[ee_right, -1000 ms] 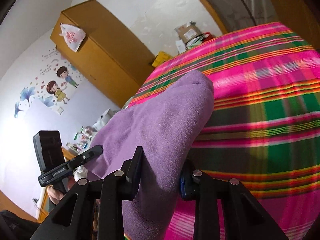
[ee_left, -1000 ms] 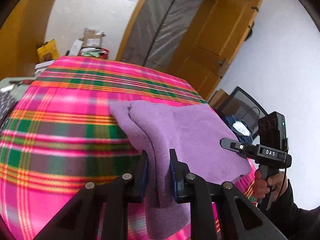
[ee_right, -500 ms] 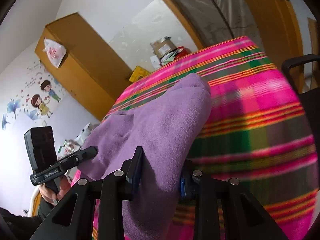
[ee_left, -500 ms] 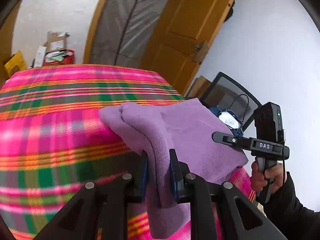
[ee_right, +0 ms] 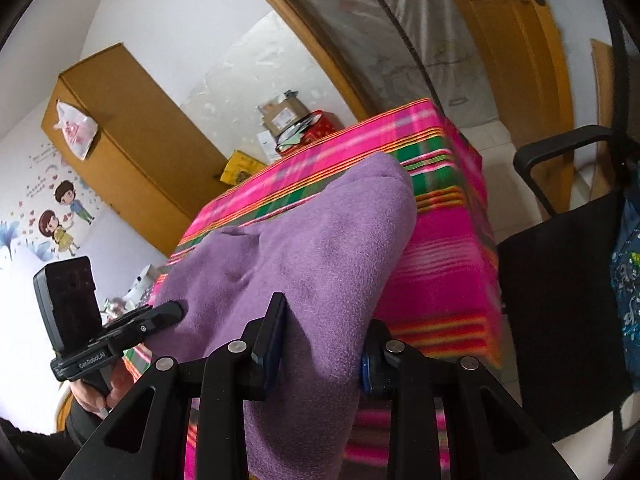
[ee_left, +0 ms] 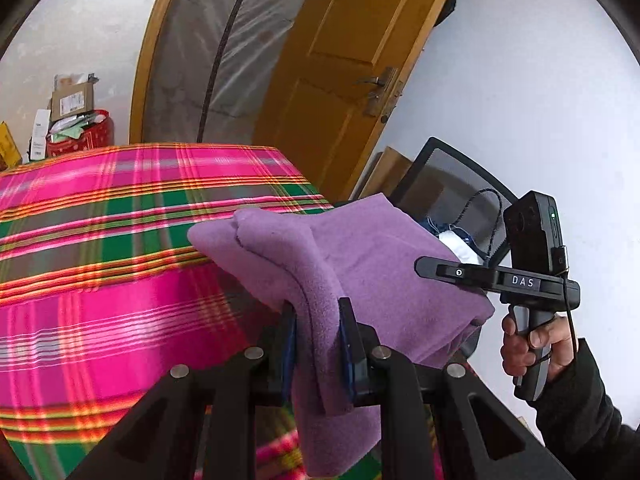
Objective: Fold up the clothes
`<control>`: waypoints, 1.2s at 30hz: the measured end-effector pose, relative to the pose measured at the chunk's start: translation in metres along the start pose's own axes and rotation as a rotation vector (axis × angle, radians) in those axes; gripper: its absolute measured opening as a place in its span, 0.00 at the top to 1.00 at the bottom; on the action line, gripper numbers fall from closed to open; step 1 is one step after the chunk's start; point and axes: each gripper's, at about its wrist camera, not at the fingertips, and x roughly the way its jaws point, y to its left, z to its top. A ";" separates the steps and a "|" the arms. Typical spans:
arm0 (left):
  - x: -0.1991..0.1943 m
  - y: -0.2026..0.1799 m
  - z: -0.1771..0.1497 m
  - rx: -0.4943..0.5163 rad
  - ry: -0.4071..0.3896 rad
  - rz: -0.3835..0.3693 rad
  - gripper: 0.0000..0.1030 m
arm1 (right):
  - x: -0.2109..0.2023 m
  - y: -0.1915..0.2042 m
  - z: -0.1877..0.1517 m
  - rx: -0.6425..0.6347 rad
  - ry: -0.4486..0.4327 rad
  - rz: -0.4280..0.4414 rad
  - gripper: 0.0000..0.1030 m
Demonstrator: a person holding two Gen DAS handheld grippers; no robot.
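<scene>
A folded purple fleece garment (ee_left: 372, 264) hangs lifted between both grippers, over the right end of a table covered in pink, green and orange plaid cloth (ee_left: 100, 248). My left gripper (ee_left: 318, 344) is shut on one folded edge of it, with fabric drooping below the pads. My right gripper (ee_right: 320, 344) is shut on the other edge of the purple fleece garment (ee_right: 312, 248), above the plaid cloth (ee_right: 444, 248) at the table's corner. Each view shows the other gripper pressed into the fleece: the right gripper (ee_left: 424, 268) and the left gripper (ee_right: 174, 312), each held by a hand.
A black office chair (ee_right: 560, 304) with blue patterned clothing (ee_right: 628, 280) on it stands right beside the table end. An orange door (ee_left: 340, 80) and a plastic-covered doorway (ee_left: 224, 52) lie beyond. Boxes and a red container (ee_left: 76, 136) sit behind the table, near a tan cabinet (ee_right: 120, 148).
Both grippers have carried the fleece sideways to the right along the table, from over its middle to its right end. The chair has come into view. The grips look unchanged.
</scene>
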 end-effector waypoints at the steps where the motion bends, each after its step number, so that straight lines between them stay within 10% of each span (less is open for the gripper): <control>1: 0.007 0.000 0.001 -0.007 0.004 0.000 0.81 | 0.001 -0.007 0.002 0.007 -0.002 0.000 0.70; 12: 0.037 0.020 -0.027 -0.045 0.103 0.026 0.77 | 0.011 -0.063 -0.012 0.139 0.016 0.026 0.55; 18: 0.004 0.022 -0.033 -0.052 0.067 0.035 0.78 | -0.037 -0.038 -0.030 0.064 -0.107 -0.111 0.55; 26: 0.020 -0.008 0.015 0.052 0.002 0.030 0.80 | -0.034 0.006 -0.052 -0.093 -0.078 -0.246 0.79; 36: 0.056 0.017 -0.002 0.023 0.089 0.059 0.91 | -0.026 0.014 -0.060 -0.143 -0.048 -0.327 0.80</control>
